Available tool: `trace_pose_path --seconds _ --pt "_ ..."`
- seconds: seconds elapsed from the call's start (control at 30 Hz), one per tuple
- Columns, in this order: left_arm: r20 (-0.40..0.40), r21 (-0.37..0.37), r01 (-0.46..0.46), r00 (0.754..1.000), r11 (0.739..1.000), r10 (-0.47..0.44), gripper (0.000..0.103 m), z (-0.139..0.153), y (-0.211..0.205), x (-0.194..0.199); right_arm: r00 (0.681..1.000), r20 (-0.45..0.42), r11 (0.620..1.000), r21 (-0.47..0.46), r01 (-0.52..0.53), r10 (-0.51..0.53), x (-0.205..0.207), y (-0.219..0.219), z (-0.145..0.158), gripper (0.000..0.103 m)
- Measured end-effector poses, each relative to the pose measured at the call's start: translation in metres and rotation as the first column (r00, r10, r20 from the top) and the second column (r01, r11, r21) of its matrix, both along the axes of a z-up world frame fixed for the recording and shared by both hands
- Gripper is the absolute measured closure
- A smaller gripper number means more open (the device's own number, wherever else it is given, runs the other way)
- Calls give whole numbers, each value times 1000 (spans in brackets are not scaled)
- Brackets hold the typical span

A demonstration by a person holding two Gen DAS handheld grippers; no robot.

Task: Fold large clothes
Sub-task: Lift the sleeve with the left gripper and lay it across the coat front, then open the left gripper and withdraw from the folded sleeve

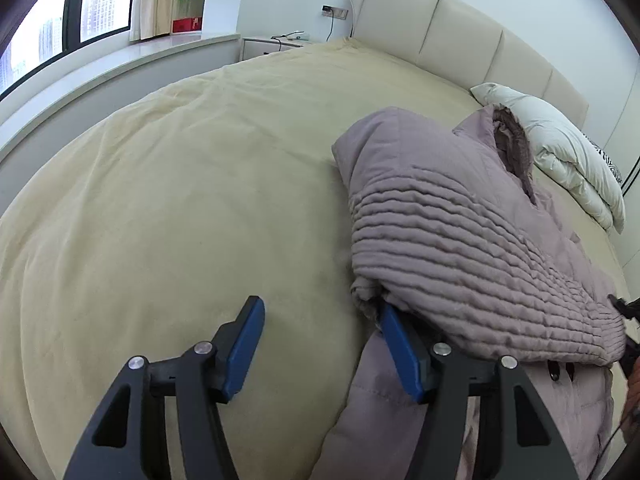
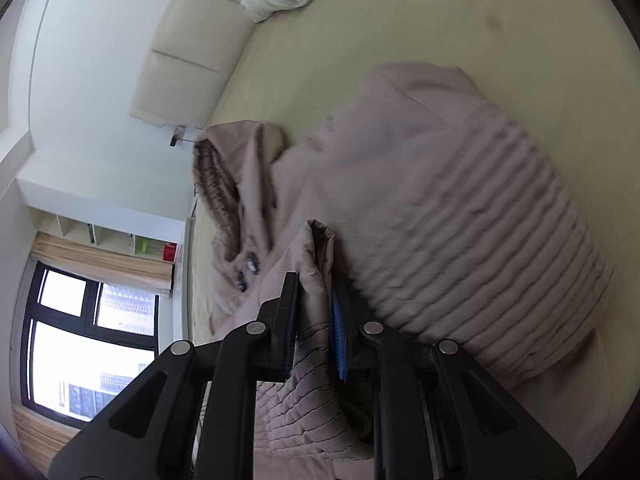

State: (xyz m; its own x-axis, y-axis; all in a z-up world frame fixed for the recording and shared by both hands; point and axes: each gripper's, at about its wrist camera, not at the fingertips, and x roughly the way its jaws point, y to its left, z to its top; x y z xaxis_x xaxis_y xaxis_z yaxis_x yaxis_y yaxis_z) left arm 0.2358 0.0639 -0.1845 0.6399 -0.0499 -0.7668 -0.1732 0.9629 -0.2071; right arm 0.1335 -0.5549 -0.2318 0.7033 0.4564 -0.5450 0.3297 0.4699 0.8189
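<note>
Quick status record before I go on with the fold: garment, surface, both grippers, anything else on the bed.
garment: mauve quilted jacket, partly folded over itself, hood toward the headboard
surface: bed with beige cover
left hand-held gripper: open, one finger tucked under the jacket's edge, the other over bare cover
right hand-held gripper: shut on a bunched fold of the jacket
other items: white pillow beside the headboard
image quality: right wrist view motion-blurred

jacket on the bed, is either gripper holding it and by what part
The right gripper pinches a folded edge of the mauve padded jacket. The left gripper is open, holding nothing; one of its fingers sits against the jacket's edge.
</note>
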Motion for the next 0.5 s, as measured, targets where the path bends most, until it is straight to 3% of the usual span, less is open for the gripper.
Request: trace_pose_path --seconds 0.1,0.27,0.4,0.5 --pt "1 34 37 999 999 -37 40 3 6 -11 1000 20 1000 5 4 -4 -5 -7 -13 89" --pt "81 49 -12 997 999 8 40 28 17 -45 999 45 997 -73 2 1 -4 -14 3 89" --pt "124 130 80 988 988 -96 40 45 -7 -37 998 47 996 -76 36 -32 -11 -24 13 89" --pt "129 137 110 983 984 -128 40 46 -19 -25 997 42 994 -84 63 -60 -18 -28 13 89"
